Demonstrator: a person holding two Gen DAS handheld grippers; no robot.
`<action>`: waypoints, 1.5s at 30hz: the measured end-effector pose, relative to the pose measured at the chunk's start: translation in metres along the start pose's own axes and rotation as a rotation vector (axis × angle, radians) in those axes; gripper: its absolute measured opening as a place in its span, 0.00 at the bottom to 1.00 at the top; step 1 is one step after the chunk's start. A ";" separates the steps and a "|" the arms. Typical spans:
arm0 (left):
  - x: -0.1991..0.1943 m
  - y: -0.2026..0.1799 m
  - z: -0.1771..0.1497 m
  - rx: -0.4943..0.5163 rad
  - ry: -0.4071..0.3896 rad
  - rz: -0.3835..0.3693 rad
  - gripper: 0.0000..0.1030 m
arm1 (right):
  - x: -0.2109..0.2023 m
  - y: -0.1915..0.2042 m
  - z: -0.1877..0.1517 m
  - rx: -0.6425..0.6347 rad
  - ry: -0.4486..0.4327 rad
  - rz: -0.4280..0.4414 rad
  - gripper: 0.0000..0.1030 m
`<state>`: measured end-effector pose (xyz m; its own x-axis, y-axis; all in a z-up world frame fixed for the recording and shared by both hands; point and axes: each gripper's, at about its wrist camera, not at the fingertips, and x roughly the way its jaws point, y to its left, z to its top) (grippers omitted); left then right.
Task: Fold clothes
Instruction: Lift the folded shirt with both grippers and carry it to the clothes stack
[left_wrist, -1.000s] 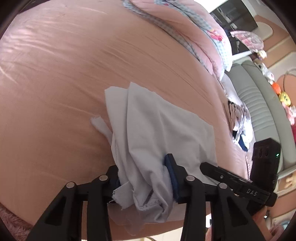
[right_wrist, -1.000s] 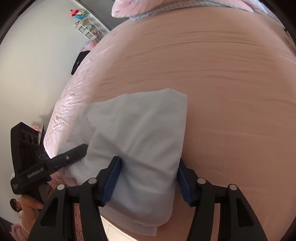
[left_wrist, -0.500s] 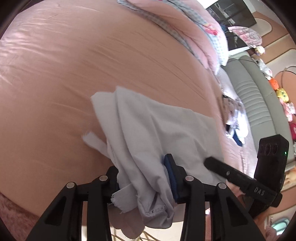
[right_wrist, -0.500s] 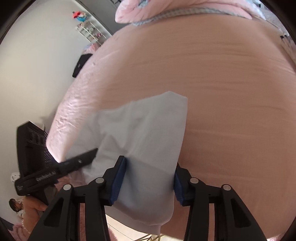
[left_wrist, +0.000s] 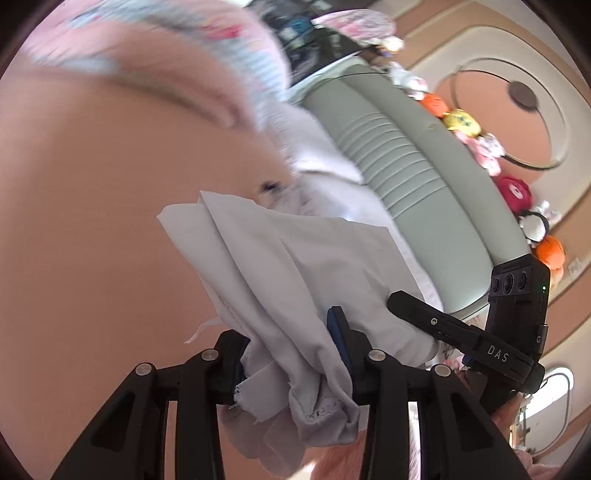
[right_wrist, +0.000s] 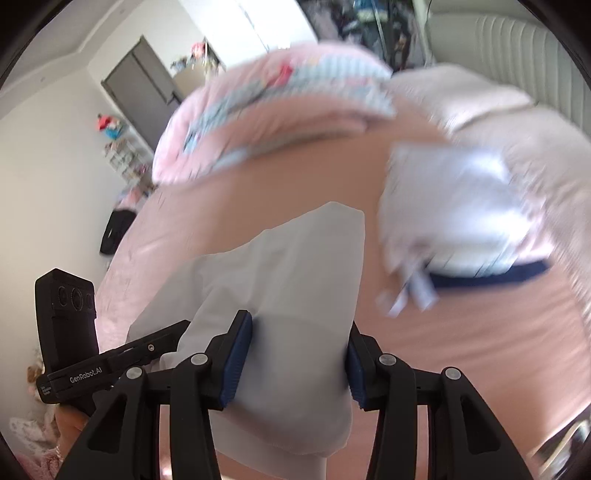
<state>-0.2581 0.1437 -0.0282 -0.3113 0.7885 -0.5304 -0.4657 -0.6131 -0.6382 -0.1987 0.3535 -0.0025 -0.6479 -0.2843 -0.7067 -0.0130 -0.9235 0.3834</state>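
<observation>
A pink bedspread (left_wrist: 92, 206) fills the scene. A pale grey garment (right_wrist: 295, 280), folded, is held up over its near edge. The left gripper (left_wrist: 291, 347) is clamped on bunched cloth; the right gripper (right_wrist: 295, 350) is closed on a smooth fold. A blurred clothes pile (right_wrist: 454, 221) lies far right.

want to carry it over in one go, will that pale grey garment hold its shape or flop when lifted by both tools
Probably floppy: the pale grey garment bunches and droops below the left tool. It looks thin and light, creasing into soft folds. Between the left tool and the right tool it likely sags, so its fold may loosen.
</observation>
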 end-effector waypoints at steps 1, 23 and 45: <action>0.014 -0.016 0.018 0.026 -0.014 -0.012 0.34 | -0.015 -0.017 0.019 -0.003 -0.038 -0.010 0.45; 0.185 -0.028 0.092 0.058 0.028 0.029 0.44 | 0.056 -0.277 0.105 0.305 -0.016 0.031 0.53; 0.211 -0.033 0.093 0.273 0.037 0.145 0.70 | 0.043 -0.217 0.097 0.028 -0.140 -0.278 0.77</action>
<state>-0.3858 0.3350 -0.0668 -0.3629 0.6888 -0.6276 -0.6256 -0.6793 -0.3837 -0.2977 0.5667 -0.0583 -0.7150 0.0181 -0.6988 -0.2243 -0.9527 0.2049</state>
